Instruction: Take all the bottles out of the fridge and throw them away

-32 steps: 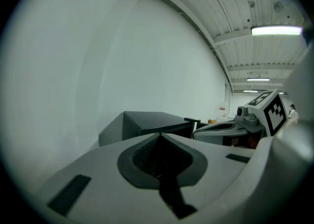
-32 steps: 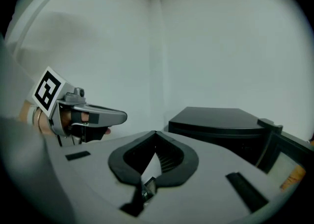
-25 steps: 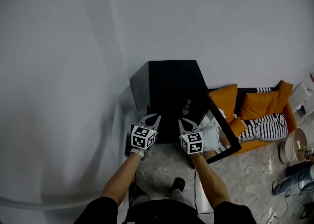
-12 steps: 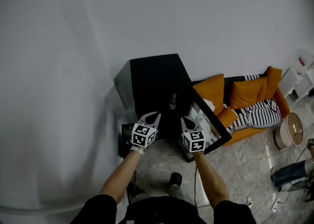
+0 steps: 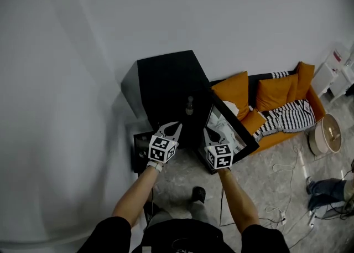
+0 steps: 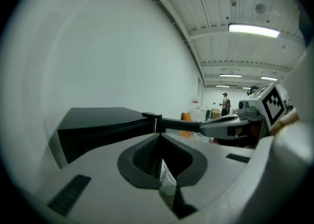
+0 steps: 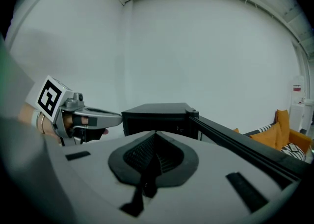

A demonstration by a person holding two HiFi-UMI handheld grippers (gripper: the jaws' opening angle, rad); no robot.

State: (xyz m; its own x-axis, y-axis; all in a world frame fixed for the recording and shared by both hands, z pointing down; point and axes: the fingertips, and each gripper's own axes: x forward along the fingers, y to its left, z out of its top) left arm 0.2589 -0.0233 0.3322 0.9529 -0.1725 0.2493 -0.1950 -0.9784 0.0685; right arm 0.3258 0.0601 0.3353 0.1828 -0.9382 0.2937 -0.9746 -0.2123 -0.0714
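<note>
leftmost, a bare white wall fills the head view. next comes the black fridge, set against that wall with its front open. just before it, the left gripper is held out toward the opening, its jaws pressed together with nothing between them. a bottle stands in the fridge's dark inside, seemingly upright, just beyond the two grippers and touched by neither. the right gripper is close beside the left one and points the same way, its jaws likewise together and empty. right of it, the fridge door is swung wide open. past the door, an orange sofa with cushions and a striped cloth sits along the wall. cables trail over the grey floor at the lower right.
</note>
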